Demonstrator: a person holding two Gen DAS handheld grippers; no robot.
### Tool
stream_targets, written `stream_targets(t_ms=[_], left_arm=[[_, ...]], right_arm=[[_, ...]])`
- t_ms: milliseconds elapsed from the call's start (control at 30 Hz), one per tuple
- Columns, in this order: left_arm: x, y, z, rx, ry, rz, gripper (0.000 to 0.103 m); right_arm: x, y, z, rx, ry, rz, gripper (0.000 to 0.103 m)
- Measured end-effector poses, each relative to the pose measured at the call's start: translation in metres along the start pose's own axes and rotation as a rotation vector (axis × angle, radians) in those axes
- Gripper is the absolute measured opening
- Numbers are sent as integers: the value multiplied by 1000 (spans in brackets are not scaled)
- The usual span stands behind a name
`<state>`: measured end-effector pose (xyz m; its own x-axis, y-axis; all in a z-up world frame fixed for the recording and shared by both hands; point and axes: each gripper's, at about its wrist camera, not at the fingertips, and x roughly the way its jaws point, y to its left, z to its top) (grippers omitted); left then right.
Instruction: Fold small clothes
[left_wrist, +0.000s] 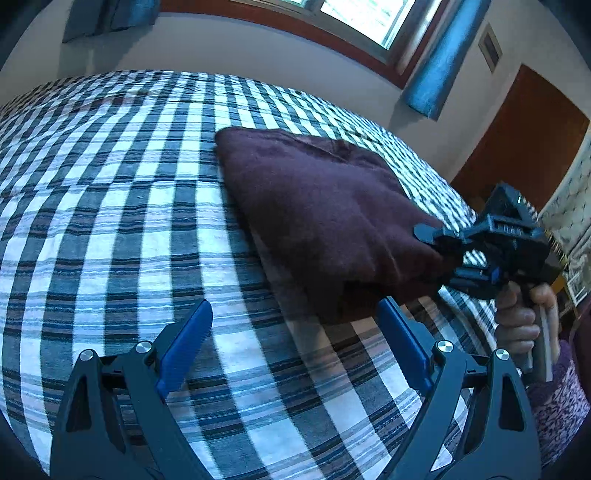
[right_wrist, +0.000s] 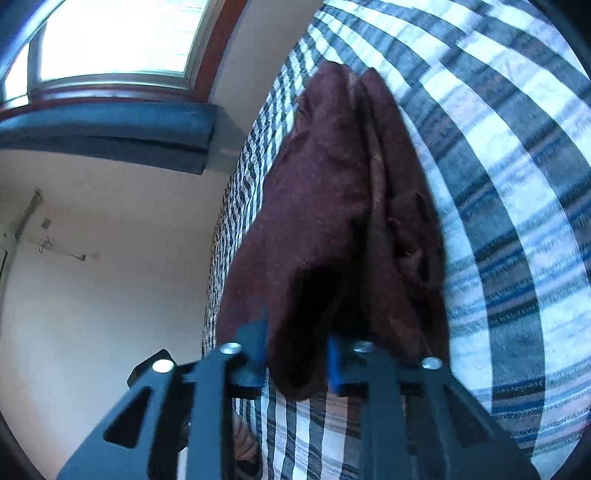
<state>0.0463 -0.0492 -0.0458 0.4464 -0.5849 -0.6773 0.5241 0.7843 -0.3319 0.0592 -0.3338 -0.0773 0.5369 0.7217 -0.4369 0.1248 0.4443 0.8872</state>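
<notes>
A dark maroon cloth lies folded on the checked bed cover. Its near right corner is lifted. My right gripper is shut on that corner and holds it above the bed. In the right wrist view the maroon cloth hangs bunched between the blue pads, with the right gripper clamped on its end. My left gripper is open and empty, its blue fingers spread just in front of the cloth's near edge, a little above the cover.
The blue, white and black checked bed cover fills most of both views. A white wall with a window and blue curtain lies beyond the bed. A brown door stands at the right.
</notes>
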Motion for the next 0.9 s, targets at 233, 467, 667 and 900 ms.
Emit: stream_targets(t_ms=[233,467,667,900], left_arm=[[15,-2,9,-47,21,81,91],[10,23,10,-173,11,169,91],[6,25,2,-146,24,200,90],[1,25,-2,-154,26,212,90]], right_arm=[[-17,44,12,-91,-62,36,12],[-40,44,12,-144,-92,2,11],[-25,-17,0,-39,-33,-95,10],[-25,-25,-4,-41,-30,-87,10]])
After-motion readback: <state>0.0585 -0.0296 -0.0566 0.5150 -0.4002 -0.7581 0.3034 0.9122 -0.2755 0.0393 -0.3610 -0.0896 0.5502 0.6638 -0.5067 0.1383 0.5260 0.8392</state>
